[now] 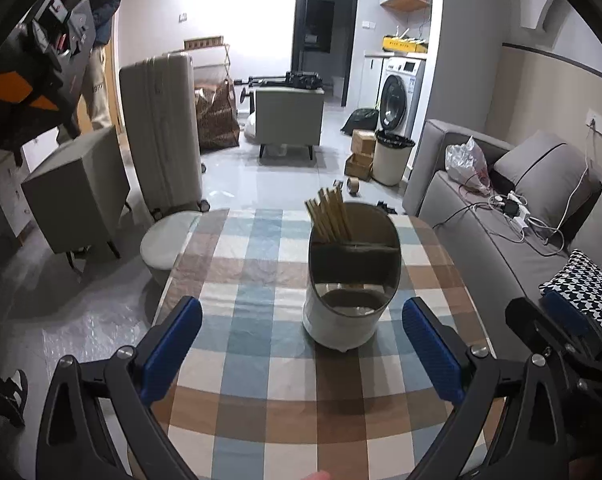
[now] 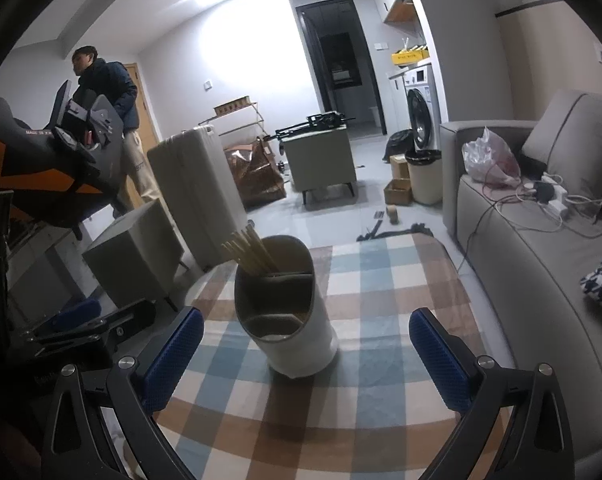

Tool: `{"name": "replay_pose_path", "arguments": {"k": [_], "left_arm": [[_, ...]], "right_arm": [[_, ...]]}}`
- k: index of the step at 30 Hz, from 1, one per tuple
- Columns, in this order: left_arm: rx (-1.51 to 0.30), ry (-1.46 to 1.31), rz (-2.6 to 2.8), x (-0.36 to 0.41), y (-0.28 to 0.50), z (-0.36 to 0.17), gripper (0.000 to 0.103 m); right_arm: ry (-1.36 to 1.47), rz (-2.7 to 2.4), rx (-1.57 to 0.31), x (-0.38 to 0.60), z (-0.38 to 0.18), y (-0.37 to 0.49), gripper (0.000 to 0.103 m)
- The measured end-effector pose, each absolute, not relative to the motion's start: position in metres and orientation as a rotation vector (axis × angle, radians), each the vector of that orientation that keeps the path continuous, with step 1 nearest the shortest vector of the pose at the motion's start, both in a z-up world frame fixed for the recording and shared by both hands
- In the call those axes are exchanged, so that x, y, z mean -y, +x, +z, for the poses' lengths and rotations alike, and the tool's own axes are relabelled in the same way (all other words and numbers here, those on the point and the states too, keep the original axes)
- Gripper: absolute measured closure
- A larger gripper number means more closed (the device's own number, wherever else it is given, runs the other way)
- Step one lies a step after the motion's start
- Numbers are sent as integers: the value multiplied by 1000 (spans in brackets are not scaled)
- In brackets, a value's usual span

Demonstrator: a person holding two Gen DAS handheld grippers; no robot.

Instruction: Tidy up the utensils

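A white utensil holder [image 1: 343,312] with a dark divided rim stands on the checked tablecloth [image 1: 261,360]. Several wooden chopsticks [image 1: 331,216] lean in its far compartment; the near compartment looks empty. My left gripper [image 1: 301,344] is open and empty, just in front of the holder. In the right wrist view the holder [image 2: 297,332] and chopsticks [image 2: 253,254] stand ahead, slightly left. My right gripper [image 2: 305,348] is open and empty, just short of the holder. The right gripper also shows at the right edge of the left wrist view [image 1: 561,340].
A grey sofa [image 1: 501,240] with cables and a plastic bag runs along the table's right side. A round stool [image 1: 165,240], small cabinets and a suitcase [image 1: 161,132] stand to the left. A person [image 2: 113,120] stands at far left. A bin [image 1: 393,156] and boxes sit beyond.
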State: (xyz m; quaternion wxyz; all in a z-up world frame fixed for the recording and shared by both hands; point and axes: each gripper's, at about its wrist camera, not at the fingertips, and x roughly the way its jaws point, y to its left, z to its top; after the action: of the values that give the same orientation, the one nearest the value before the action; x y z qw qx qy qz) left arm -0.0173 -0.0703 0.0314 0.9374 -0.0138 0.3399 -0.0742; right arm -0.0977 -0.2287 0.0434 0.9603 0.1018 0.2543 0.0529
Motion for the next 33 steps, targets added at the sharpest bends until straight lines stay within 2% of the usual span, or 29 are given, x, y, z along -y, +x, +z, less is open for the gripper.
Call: {"name": "replay_pose_path", "arguments": {"k": [10, 16, 33], "left_arm": [[-846, -18, -180, 77, -8, 11, 5], [-786, -5, -169, 78, -15, 21, 5], [-772, -16, -150, 76, -10, 22, 5]], "right_arm": [[189, 72, -642, 228, 25, -85, 0], [201, 62, -644, 231, 25, -86, 0], [188, 72, -636, 225, 25, -86, 0]]}}
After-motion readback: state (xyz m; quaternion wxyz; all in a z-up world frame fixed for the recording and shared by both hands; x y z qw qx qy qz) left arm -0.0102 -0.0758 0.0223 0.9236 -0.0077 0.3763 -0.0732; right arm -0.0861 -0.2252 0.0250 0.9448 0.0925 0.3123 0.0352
